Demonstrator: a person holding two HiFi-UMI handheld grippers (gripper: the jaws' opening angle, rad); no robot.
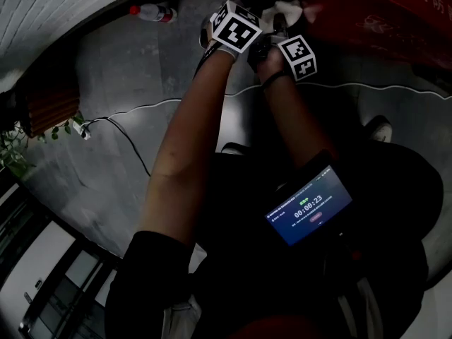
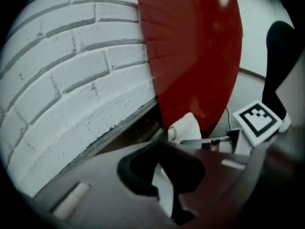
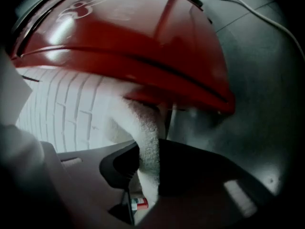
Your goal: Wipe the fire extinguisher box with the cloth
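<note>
**Red box, white cloth, both grippers in tight**

Red dominates up top: the red metal fire extinguisher box point(image 1: 367, 13) sits at the far edge of the head view, right beside the white brick wall point(image 2: 71, 80). Both bare arms reach forward, and the two marker cubes sit side by side just short of the box.

The right gripper point(image 3: 143, 175) has its jaws clamped on the white fluffy cloth point(image 3: 145, 137). The cloth passes up between them and meets the box's lower red lip. From the left gripper view, a bunched end of that cloth presses against the bottom of the glossy red face.

The left gripper point(image 2: 164, 182) has its jaws drawn nearly together. A white sliver is pinched in the narrow gap, and it looks like an edge of the same cloth.

Off to the left, a clear plastic bottle with a red cap point(image 1: 152, 11) lies on the grey floor point(image 1: 141, 83), well apart from the box.
</note>
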